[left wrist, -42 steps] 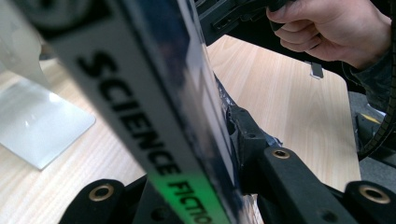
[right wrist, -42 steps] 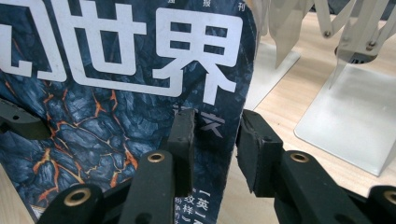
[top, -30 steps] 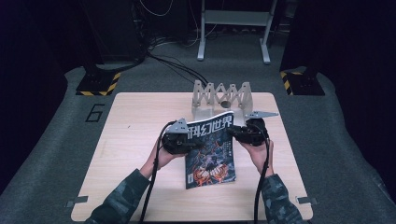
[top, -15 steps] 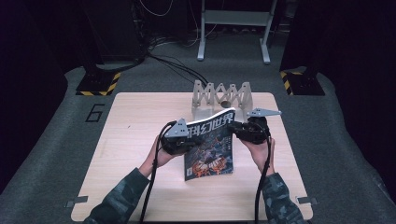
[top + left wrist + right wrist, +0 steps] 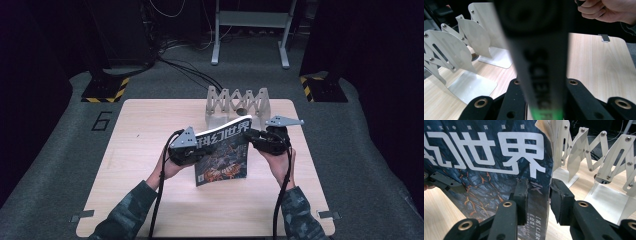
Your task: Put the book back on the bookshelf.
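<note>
The left claw clenches the spine edge of a glossy dark-covered magazine with white lettering, held tilted above the pale wooden tabletop. The right claw grips its far right edge; a folding grey metal rack stands behind, partly hidden.

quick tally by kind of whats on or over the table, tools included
magazine: 1
folding metal rack: 1
handheld tongs: 2, the left tongs and the right tongs, both clamped on the magazine
total: 4
</note>
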